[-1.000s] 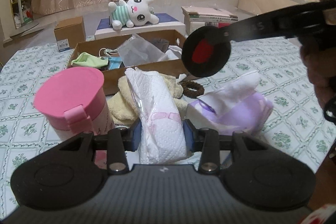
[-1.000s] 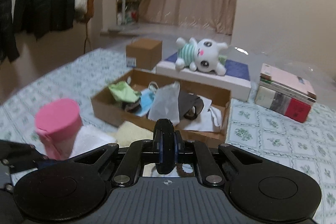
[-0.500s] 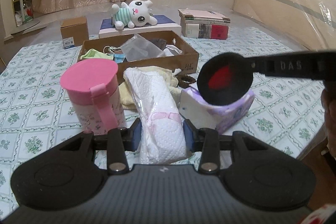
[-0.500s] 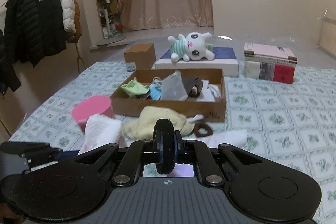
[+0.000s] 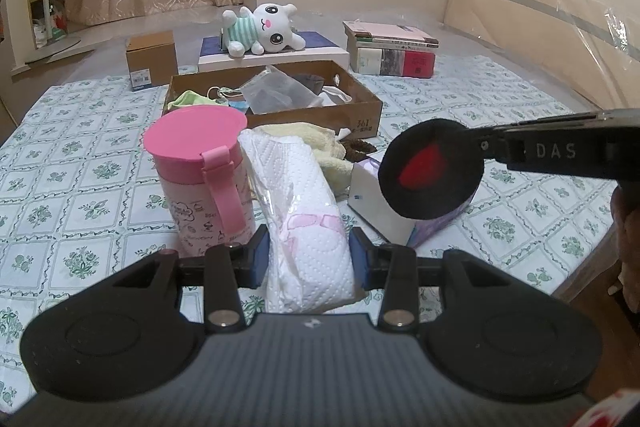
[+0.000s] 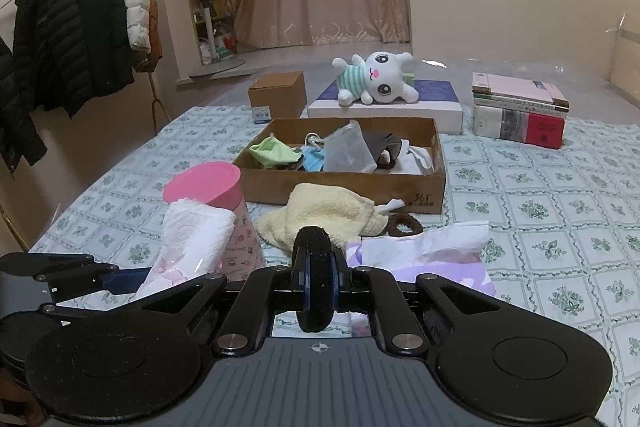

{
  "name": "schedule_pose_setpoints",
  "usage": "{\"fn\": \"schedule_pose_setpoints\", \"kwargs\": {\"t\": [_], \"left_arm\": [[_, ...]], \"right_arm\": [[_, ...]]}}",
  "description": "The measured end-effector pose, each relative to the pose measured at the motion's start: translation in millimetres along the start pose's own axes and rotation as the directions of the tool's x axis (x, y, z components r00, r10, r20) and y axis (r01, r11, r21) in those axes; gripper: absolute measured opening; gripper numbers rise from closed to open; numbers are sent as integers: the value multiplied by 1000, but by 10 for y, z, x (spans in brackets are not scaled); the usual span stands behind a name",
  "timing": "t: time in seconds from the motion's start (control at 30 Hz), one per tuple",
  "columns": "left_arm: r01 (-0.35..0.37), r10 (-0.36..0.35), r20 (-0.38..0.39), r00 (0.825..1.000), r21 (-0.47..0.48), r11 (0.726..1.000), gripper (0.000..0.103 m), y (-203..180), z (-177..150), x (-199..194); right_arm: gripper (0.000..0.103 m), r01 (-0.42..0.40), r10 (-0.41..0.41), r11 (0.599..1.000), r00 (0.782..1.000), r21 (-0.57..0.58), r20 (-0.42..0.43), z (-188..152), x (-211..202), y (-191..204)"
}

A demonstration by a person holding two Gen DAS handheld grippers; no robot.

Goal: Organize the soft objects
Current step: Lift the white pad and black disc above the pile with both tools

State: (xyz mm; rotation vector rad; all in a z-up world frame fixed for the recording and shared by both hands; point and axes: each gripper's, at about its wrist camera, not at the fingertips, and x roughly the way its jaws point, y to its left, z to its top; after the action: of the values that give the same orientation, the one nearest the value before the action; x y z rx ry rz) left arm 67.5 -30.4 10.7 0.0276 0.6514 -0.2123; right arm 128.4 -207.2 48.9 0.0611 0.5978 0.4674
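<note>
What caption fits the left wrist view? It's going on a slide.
Left gripper clamps a wrapped tissue pack beside a pink canister, cardboard box beyond.

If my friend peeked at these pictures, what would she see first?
Probably the white tissue pack squeezed between the left gripper's blue pads, right up front beside the pink-lidded bottle. Next, the bunny plush lying on a flat white box behind the cardboard box full of soft things. The right gripper is pressed shut with nothing in it, over the purple tissue pack.
</note>
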Motion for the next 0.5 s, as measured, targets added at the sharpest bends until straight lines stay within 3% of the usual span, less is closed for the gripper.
{"fn": "schedule_pose_setpoints", "kwargs": {"t": [0.5], "left_arm": [[33,-33,5,999,13,999,38,3,62,-28]], "right_arm": [[9,7,-7,1000,1000,-3,7,13,-8,23]]}}
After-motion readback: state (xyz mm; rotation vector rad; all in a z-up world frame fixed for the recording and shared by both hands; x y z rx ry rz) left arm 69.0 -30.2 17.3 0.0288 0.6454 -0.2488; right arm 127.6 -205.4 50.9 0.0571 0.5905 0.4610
